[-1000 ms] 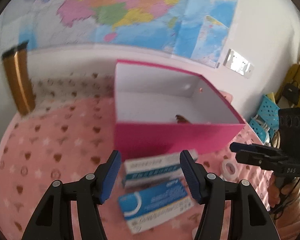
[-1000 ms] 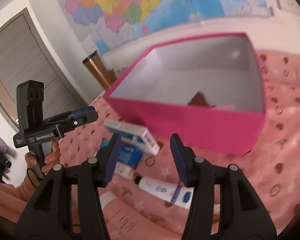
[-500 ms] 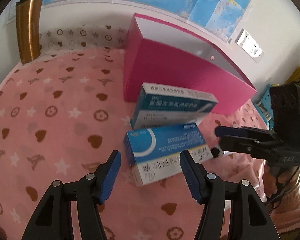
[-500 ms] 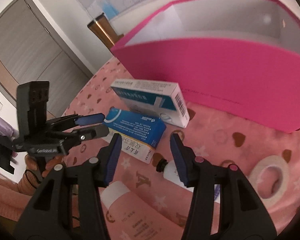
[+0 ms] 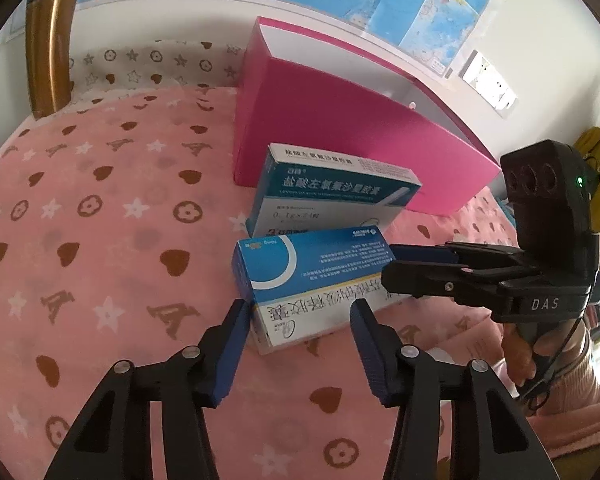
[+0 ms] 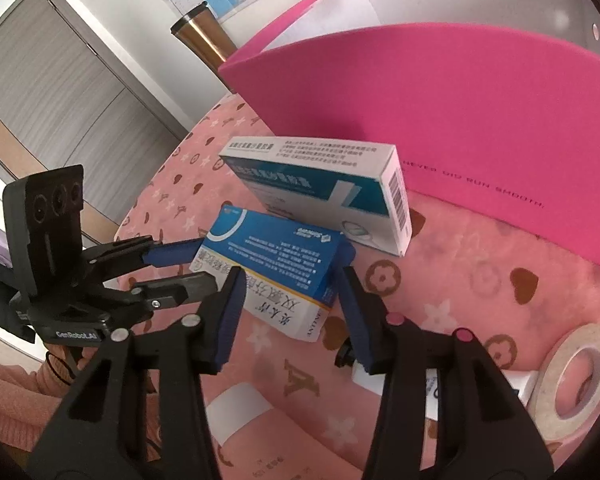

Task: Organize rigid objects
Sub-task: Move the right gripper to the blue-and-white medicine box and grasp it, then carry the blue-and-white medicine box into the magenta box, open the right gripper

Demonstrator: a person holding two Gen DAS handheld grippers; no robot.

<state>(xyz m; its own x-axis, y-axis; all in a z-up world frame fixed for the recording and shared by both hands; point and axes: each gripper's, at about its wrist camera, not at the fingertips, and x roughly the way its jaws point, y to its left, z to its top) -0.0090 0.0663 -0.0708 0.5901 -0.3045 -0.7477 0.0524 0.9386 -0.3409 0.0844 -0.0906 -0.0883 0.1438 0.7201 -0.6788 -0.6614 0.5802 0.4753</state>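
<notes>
Blue box between both tongs; white-teal box, pink bin behind.

Two cartons are lying on the surface before the storage box: the far carton is leaning beside the box, the near carton is sitting just before it. A tape roll is lying right.

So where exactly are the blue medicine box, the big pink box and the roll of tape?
blue medicine box [image 5: 320, 260], left wrist view, on its blue top face.
pink box [image 6: 460, 112], right wrist view, on its pink front wall.
roll of tape [image 6: 556, 384], right wrist view, on its white ring.
</notes>
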